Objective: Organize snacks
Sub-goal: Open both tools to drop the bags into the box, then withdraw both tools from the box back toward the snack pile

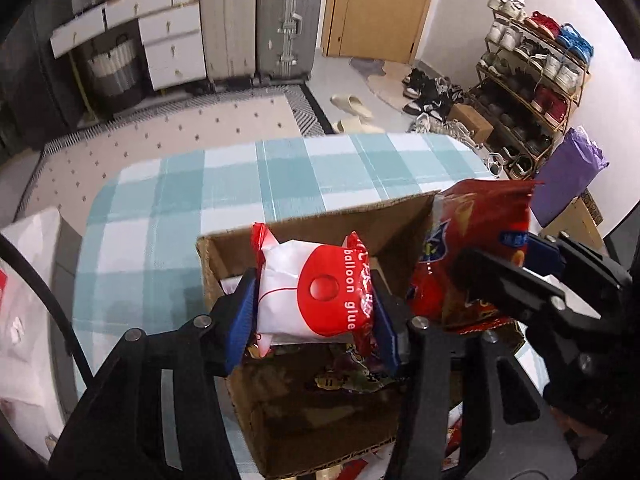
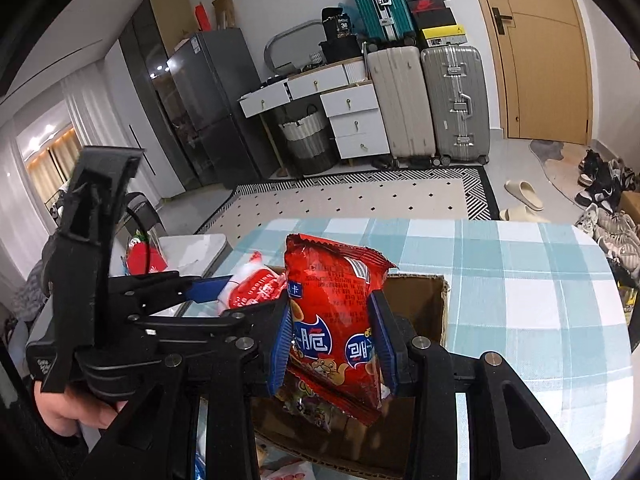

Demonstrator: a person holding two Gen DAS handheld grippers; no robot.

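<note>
My left gripper (image 1: 314, 300) is shut on a white and red "balloon glue" packet (image 1: 308, 292) and holds it over the open cardboard box (image 1: 320, 420). My right gripper (image 2: 334, 332) is shut on a red snack bag (image 2: 336, 320) and holds it upright over the same box (image 2: 420, 304). The red bag also shows in the left wrist view (image 1: 476, 240), at the box's right side. The white packet also shows in the right wrist view (image 2: 252, 288), to the left of the red bag. Other snack packs (image 1: 352, 376) lie inside the box.
The box stands on a table with a blue and white checked cloth (image 1: 240, 184). A white plastic bag (image 1: 24, 300) lies to the left of the table. More packets (image 2: 288, 472) lie by the box's near edge. Suitcases (image 1: 256, 20) and a shoe rack (image 1: 532, 80) stand beyond.
</note>
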